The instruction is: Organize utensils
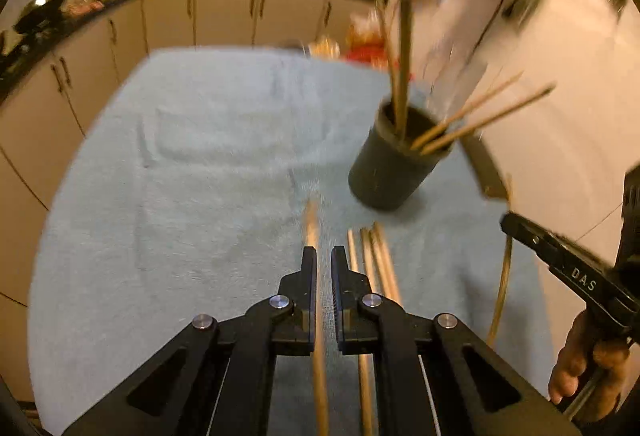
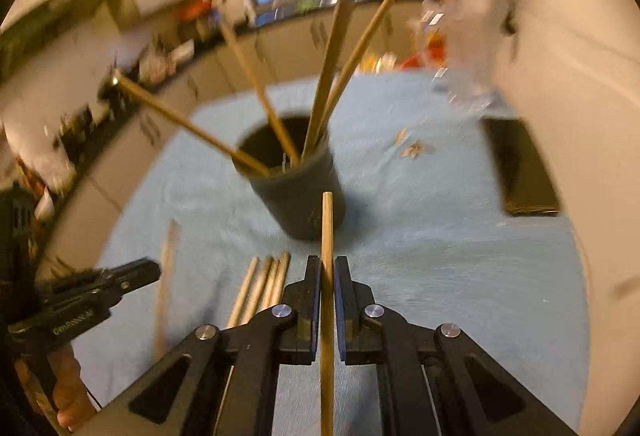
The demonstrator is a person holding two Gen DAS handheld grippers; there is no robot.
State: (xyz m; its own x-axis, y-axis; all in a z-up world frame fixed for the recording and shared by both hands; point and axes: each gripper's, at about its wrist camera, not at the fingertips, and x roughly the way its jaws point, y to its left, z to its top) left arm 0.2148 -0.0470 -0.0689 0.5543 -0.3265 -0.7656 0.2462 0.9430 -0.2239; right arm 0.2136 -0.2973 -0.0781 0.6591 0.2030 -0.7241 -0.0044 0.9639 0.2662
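The left tongs [image 1: 324, 256] were nearly shut, clamped on one wooden stick [image 1: 311, 224]. Loose sticks [image 1: 376, 252] lay on the blue cloth [image 1: 180, 156] just right of them. The right tongs [image 2: 328, 264] pinched another stick [image 2: 327, 228], with the dark cup [image 2: 304, 192] of sticks just ahead

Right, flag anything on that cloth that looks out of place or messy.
Small pale scraps lie scattered on the blue cloth beyond the dark cup, like debris. Several chopsticks lie loose beside the cup rather than in it. Nothing looks spilled or broken.
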